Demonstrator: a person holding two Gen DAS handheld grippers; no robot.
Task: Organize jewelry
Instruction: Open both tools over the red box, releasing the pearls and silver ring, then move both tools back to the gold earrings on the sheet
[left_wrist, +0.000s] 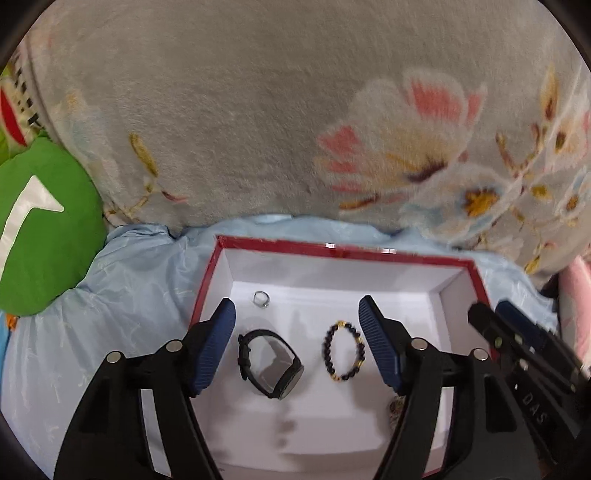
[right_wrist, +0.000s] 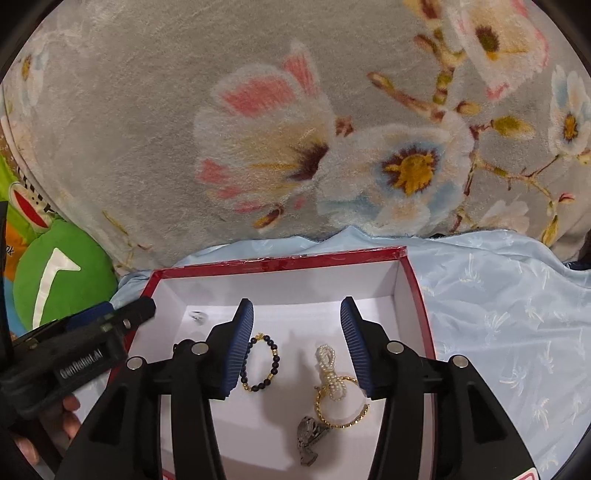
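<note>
A red-rimmed white box (left_wrist: 343, 252) lies on the bed. On its floor are a black watch (left_wrist: 290, 380), a dark bead bracelet (left_wrist: 327, 349) with gold beads, and a small silver ring (left_wrist: 261, 298). My left gripper (left_wrist: 297, 306) hangs open above the watch and bracelet, holding nothing. The right wrist view shows the box (right_wrist: 280, 264) with the bead bracelet (right_wrist: 276, 356), a pearl knot (right_wrist: 328, 369), a gold chain bracelet (right_wrist: 341, 424) and a grey metal piece (right_wrist: 308, 441). Over the pearls my right gripper (right_wrist: 296, 310) stands open and empty.
A grey floral fleece blanket (left_wrist: 258, 110) rises right behind the box. A green plush cushion (left_wrist: 44, 229) sits at the left. Light blue sheet (right_wrist: 498, 314) spreads around the box. The left gripper (right_wrist: 118, 312) and a hand (right_wrist: 70, 413) are close on the right gripper's left.
</note>
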